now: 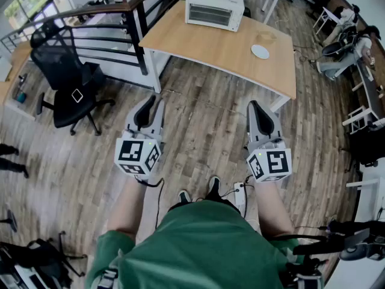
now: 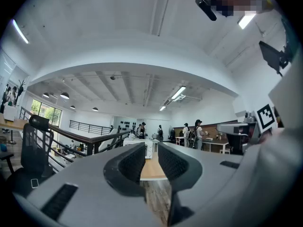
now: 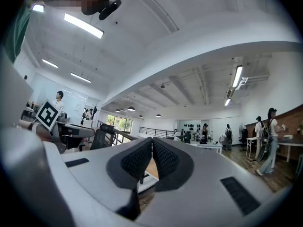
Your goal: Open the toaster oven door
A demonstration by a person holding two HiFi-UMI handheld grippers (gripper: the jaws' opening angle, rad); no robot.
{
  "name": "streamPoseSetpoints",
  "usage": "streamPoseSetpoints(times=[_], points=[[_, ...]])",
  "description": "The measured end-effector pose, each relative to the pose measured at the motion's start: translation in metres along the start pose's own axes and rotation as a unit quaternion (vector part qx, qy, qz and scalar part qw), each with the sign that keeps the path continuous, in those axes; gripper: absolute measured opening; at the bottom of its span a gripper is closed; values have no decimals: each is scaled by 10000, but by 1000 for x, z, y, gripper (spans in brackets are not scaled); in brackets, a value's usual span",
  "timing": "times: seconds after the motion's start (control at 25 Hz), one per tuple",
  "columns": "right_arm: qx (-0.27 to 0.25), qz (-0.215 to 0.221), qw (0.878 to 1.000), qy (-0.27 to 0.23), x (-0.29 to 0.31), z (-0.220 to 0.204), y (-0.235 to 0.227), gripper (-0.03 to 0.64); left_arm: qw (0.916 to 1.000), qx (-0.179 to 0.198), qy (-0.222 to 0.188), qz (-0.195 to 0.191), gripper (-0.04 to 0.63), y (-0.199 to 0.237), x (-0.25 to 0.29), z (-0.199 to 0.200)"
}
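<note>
Left tool [image 1: 148, 106] and right tool [image 1: 258, 108] both sit closed and empty, well apart from the toaster oven [image 1: 214, 8] standing door-shut at the far edge of the table [image 1: 210, 46], so arriving with jaws closed would likely shove the oven, not grip its door.

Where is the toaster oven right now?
In the head view the toaster oven stands at top centre, at the far end of the wooden table, with a small white plate to its right.

Wooden table [image 1: 210, 47]: toaster oven [image 1: 215, 8] at far edge, white plate [image 1: 260, 51] right.
</note>
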State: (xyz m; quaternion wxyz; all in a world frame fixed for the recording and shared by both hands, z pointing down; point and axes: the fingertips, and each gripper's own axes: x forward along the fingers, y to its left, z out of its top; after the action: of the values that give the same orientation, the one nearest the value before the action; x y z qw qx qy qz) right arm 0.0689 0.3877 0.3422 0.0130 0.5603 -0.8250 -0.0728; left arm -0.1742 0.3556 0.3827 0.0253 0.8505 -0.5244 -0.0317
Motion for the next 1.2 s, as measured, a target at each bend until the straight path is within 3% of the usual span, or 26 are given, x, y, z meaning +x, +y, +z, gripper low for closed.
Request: streamPoseSetpoints(times=[0.68, 0.88, 1.04, 1.16, 1.2], points=[[184, -356, 9992, -70, -4, -2, -10, 29, 9999, -70, -46, -59, 92, 9, 2, -1], [295, -458, 9985, -104, 22, -12, -40, 31, 10000, -22, 23, -6, 92, 15, 35, -8], [458, -387, 9982, -9, 58, -26, -71, 126, 9998, 5, 49, 177, 94, 25, 77, -6], [576, -324, 9978, -14, 86, -34, -99, 127, 9995, 31, 78, 303, 95, 27, 110, -5], [619, -310, 9976, -19, 95, -36, -108, 133, 9993, 16, 100, 353, 132, 27, 121, -5]])
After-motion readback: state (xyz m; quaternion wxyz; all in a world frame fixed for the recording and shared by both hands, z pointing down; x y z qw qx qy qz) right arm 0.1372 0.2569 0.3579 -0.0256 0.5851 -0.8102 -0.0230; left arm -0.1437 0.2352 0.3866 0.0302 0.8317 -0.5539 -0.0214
